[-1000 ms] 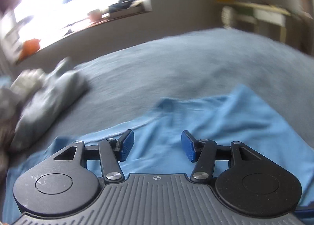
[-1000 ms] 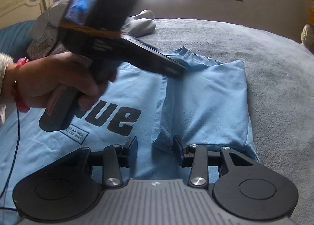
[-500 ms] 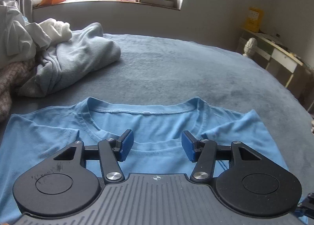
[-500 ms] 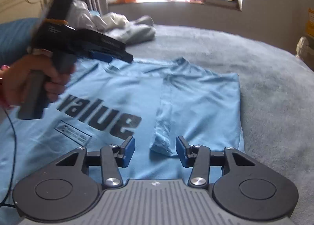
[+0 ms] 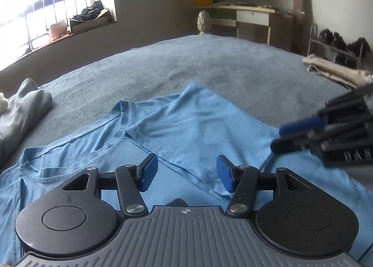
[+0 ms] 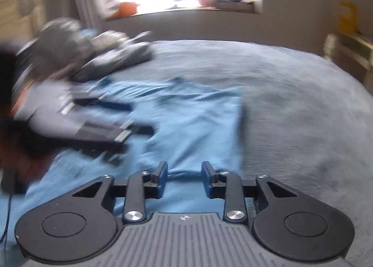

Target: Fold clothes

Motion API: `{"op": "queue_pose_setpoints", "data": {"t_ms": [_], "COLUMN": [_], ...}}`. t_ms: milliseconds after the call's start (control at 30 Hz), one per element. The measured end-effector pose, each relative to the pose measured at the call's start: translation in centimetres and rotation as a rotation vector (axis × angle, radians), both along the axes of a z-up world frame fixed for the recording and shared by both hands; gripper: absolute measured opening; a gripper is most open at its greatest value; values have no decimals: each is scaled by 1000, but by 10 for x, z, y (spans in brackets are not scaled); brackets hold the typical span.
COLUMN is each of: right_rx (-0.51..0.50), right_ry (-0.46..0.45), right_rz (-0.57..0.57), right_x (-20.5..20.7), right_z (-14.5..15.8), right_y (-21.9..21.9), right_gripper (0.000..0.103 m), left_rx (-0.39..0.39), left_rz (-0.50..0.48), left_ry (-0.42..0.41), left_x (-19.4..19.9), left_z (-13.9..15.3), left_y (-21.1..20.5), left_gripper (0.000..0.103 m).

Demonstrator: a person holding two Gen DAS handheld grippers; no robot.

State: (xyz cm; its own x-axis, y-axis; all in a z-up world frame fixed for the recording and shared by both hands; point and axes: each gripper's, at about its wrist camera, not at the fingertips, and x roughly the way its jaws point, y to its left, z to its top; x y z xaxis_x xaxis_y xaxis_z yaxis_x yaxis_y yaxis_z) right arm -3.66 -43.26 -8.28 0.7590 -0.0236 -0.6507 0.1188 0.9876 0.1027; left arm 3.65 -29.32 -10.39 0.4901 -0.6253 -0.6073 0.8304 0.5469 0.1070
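A light blue T-shirt (image 5: 200,117) lies flat on the grey bed cover (image 5: 209,64), its right side folded inwards over the chest. My left gripper (image 5: 186,170) hovers open just above the folded flap's hem, nothing between its blue pads. In the right wrist view, which is motion-blurred, the shirt (image 6: 198,115) spreads ahead and my right gripper (image 6: 184,173) is closing over a raised fold at the lower hem; a gap still shows beside the pads. The right gripper (image 5: 293,135) also enters the left wrist view at the shirt's right edge. The left gripper (image 6: 105,124) is a blur at left.
A crumpled grey garment (image 5: 23,108) lies at the bed's left, with more clothes piled behind it (image 6: 112,57). Folded beige cloth (image 5: 335,71) rests at the bed's far right edge. A desk (image 5: 251,19), shoe rack (image 5: 338,43) and window sill (image 5: 88,19) stand beyond.
The left gripper swung right, from the collar to the folded right flap. The right gripper's jaws narrowed over the hem fold and its view became blurred.
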Motion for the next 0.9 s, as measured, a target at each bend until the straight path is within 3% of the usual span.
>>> {"op": "queue_pose_setpoints", "data": {"t_ms": [167,300,433,600,667,767,900], "right_rx": [52,131,155,162,299,449,520], "right_ry": [46,29,-15,57,18,-49,-18], "right_rz": [-85,-138,-135,-172,-255,-291,-250], "right_x": [9,-3,12,31,22,25,57], "right_z": [-28,-20,-5,-32,-33,-28,-29], "right_y": [-32,-49,-54,-62,-80,-94,-87], "right_gripper": [8,9,9,8,8,10,11], "left_rx": [34,26,16,8,4,0,-1], "left_rz": [1,7,18,19,20,28,35], "left_ry": [-41,-32,-19,-7,-7,-3,20], "left_x": [-9,-9,-8,-8,-8,-8,-6], "left_z": [-16,-16,-16,-16,-16,-16,-12], "left_y": [-3,1,1,4,6,8,9], "left_gripper": [56,57,59,61,63,66,67]}}
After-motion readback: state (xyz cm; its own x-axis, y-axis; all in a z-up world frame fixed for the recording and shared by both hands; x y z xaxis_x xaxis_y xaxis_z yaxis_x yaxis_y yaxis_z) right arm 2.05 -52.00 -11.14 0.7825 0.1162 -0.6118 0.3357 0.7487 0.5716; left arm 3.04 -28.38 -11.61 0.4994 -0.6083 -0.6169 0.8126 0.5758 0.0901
